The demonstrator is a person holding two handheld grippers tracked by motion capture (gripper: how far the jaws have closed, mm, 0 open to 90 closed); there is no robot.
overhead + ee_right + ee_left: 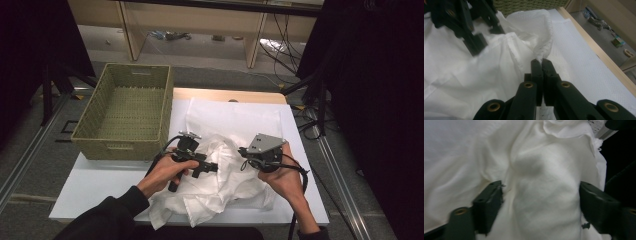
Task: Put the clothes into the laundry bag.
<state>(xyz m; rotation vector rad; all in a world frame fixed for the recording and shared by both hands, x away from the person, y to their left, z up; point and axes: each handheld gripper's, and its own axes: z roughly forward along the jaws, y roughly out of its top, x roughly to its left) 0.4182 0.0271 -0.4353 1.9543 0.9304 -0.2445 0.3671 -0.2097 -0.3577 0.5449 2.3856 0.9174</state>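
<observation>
right gripper pinching the cloth, left one spread

right gripper (541,62) is clamped on a twisted fold of the white cloth (220,185), crumpled just right of the wicker basket (120,145); left gripper (540,192), jaws apart, straddles a bulge. likely gathering; next, close the left

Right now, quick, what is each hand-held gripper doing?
Left hand-held gripper: open, jaws wide apart around a bulge of the crumpled white cloth.
Right hand-held gripper: closed, pinching a fold of that cloth.

White cloth (220,185): thin, matt, crumpled woven fabric, dimpled in the right gripper view. Basket (125,112): coarse olive wicker weave. Table (90,187): smooth white top, pale wooden far edge. Right gripper (541,62): matt black plastic jaws with brass-coloured fasteners.
</observation>
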